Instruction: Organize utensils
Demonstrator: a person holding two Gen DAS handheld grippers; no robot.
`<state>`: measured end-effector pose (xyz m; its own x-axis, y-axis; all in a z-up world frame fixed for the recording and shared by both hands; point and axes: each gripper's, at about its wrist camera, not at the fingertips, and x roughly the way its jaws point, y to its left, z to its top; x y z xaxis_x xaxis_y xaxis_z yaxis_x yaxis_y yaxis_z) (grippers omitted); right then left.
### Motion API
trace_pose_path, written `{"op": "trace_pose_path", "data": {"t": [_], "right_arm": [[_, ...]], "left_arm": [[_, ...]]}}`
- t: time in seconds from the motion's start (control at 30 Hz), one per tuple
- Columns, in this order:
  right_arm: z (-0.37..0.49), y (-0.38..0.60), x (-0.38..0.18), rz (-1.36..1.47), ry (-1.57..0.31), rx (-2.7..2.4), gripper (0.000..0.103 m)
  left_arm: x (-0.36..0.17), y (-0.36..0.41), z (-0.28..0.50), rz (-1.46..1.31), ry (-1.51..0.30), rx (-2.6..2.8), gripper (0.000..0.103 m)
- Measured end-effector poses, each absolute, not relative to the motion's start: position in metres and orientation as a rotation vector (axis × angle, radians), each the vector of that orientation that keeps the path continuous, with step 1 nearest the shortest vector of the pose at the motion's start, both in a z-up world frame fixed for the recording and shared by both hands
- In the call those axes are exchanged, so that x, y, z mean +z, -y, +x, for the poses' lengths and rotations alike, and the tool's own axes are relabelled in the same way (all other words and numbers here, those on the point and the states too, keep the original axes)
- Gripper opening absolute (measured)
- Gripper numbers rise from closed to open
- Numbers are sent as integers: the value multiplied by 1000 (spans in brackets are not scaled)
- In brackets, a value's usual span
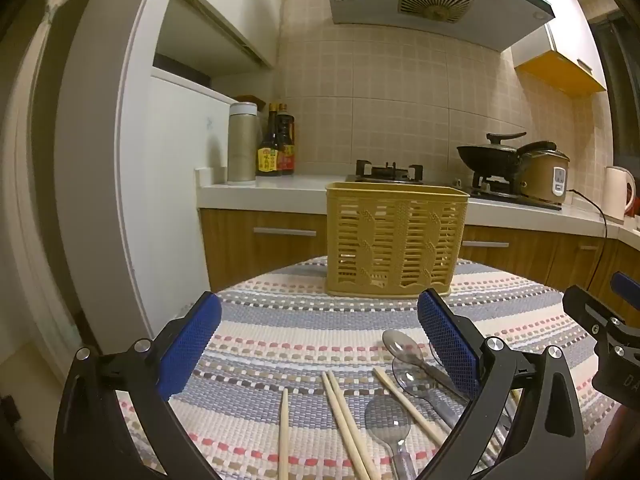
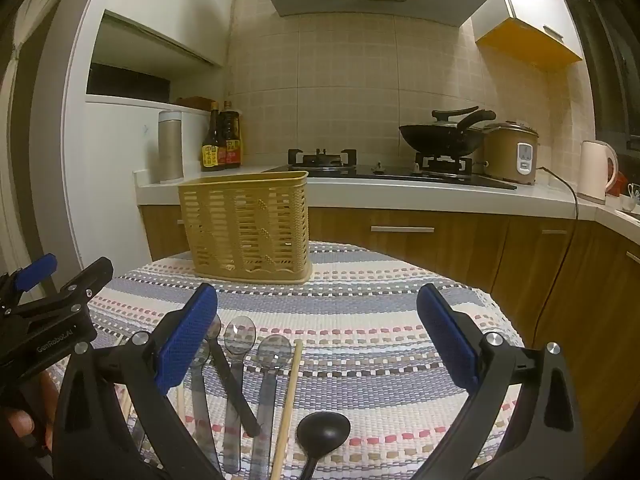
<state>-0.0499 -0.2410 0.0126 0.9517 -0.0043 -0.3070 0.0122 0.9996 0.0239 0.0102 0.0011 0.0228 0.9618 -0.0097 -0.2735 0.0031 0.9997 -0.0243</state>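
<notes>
My left gripper (image 1: 320, 344) and my right gripper (image 2: 318, 340) hang side by side, each tipped a little downward, both with jaws spread wide and nothing between the blue pads (image 1: 192, 344), and a bit of my hand (image 2: 20, 424) shows behind the left one.

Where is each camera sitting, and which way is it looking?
Left wrist: on the left gripper, looking forward over its open blue fingers at chopsticks, clear spoons and the yellow basket; the right gripper shows at the right edge.
Right wrist: on the right gripper, facing the same way, over spoons and a black ladle; the left gripper and a fingertip show at left.
Shared: basket, striped cloth, spoons, stove.
</notes>
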Motion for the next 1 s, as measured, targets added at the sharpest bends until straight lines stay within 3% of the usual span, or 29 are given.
{"op": "trace_pose_path", "data": {"t": [0.03, 1.0], "right_arm": [[-50, 241, 13, 28, -311, -10, 95], [-52, 237, 12, -4, -294, -8, 95]], "left_arm": [[6, 6, -10, -25, -266, 0, 95], [1, 7, -13, -28, -270, -1, 95]]}}
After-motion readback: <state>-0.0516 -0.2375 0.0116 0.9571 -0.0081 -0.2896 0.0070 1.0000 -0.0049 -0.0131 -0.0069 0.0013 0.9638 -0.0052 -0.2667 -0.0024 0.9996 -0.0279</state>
